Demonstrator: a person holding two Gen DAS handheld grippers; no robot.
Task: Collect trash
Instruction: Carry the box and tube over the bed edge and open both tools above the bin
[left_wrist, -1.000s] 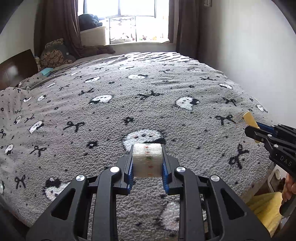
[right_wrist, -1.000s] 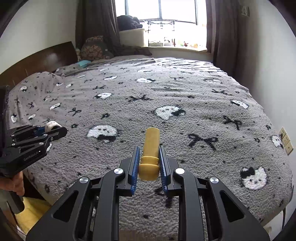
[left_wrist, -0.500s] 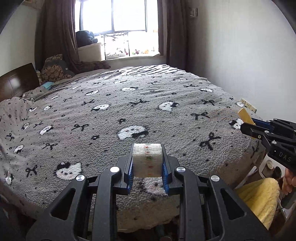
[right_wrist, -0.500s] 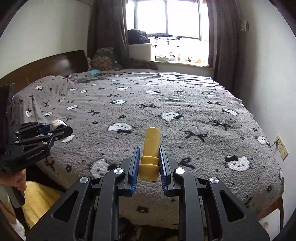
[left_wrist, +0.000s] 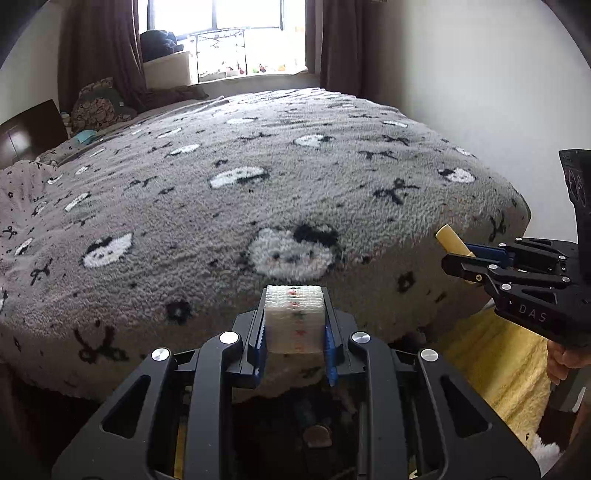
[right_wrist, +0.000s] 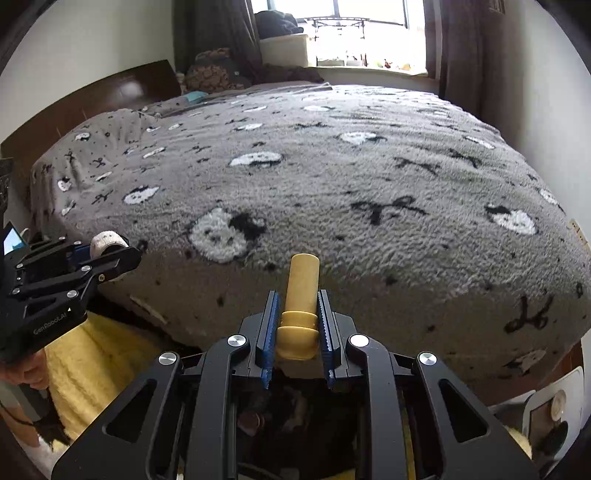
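My left gripper (left_wrist: 293, 325) is shut on a white tape roll (left_wrist: 293, 317) with small coloured marks, held in front of the bed's foot edge. My right gripper (right_wrist: 297, 325) is shut on a yellow tube (right_wrist: 301, 295) with a flanged end, also in front of the bed edge. The right gripper also shows in the left wrist view (left_wrist: 458, 258), to the right, with the tube tip (left_wrist: 450, 240) sticking out. The left gripper shows in the right wrist view (right_wrist: 122, 254), to the left, with the roll (right_wrist: 107, 242).
A bed with a grey fleece blanket (left_wrist: 258, 177) of cat faces and bows fills both views. A yellow rug (left_wrist: 495, 365) lies on the floor by the bed. A white device (right_wrist: 550, 410) sits at the lower right. A wall socket (right_wrist: 578, 232) is on the right wall.
Both grippers have moved back and down from above the bed to below its foot edge, each still holding its item. The floor and yellow rug have come into view.
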